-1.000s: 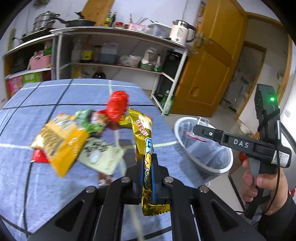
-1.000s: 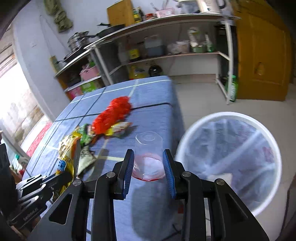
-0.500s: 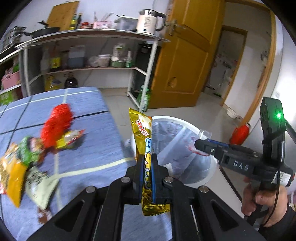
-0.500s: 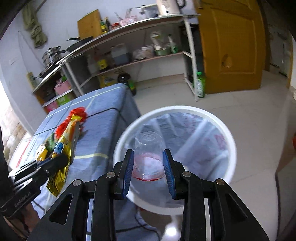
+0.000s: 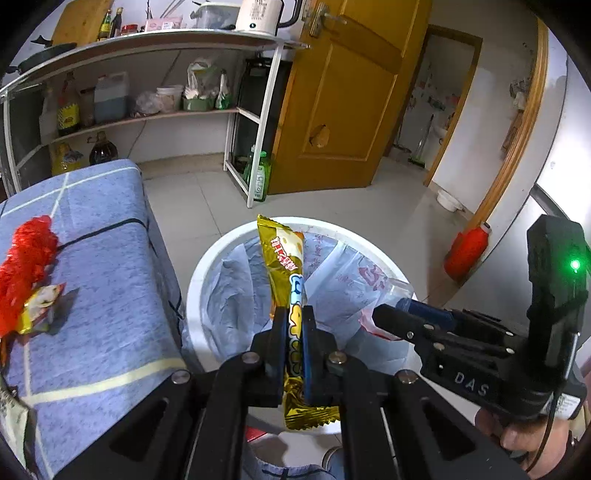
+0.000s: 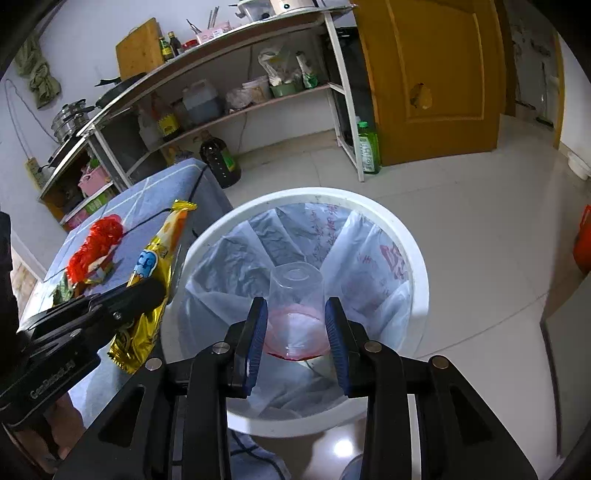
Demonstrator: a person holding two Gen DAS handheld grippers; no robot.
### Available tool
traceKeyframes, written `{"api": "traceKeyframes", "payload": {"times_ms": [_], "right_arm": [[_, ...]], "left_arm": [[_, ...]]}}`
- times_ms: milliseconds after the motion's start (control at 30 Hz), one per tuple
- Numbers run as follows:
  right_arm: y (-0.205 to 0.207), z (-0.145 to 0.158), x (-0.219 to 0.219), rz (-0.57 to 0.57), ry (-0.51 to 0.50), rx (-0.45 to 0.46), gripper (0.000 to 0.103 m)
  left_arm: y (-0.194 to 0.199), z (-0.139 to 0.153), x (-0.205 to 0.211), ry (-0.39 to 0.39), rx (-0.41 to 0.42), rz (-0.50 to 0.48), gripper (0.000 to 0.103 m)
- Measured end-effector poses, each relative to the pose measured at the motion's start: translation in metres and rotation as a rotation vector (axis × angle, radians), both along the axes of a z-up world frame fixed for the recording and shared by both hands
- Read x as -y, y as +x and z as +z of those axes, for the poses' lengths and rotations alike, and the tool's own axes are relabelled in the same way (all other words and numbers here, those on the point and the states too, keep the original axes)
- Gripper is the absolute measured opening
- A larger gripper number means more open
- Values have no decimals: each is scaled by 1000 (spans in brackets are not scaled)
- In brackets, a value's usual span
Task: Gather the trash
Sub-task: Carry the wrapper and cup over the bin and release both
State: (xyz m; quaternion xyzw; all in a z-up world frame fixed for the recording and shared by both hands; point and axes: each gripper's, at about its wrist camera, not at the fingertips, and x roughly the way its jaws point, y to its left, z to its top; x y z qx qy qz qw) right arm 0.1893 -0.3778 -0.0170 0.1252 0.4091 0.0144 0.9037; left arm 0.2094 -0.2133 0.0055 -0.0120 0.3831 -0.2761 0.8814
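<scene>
Both grippers have swung from the tabletop (image 5: 92, 295) to over the bin (image 6: 417, 258): left gripper (image 5: 293, 332) jaws clamp the wrapper (image 5: 284, 258), right gripper (image 6: 295, 325) jaws grip the cup (image 6: 295, 291); release looks next.

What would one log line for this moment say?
left gripper: holds gold wrapper | right gripper: holds clear cup | both over bin

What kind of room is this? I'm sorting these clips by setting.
Most likely a home kitchen or utility room: a shelf rack holds pots, a cutting board and oil bottles; a kettle sits on top, beside a wooden door and a tiled floor.
</scene>
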Motion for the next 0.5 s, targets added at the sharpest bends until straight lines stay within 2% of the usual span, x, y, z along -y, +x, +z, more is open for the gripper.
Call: {"api": "traceKeyframes", "payload": {"times_ms": [100,167,200,233,500], "right_arm": [[1,-2,0,-7,-3,-7,35],[1,-3,1,-8,-6,-6,50],[1,-3,1,-7,-3,-2,52],[0,-3,1,-8,-3,0,52],[-3,4,-1,-18,-16,14,52]], "left_arm": [[3,-7,5,13,-25,3,11],[6,-10,5,12,-38,5,25],[7,-11,4,6,-44,7,32],[8,-12,4,0,-49,10,35],[2,-2,-8,-42,-32,13,35]]}}
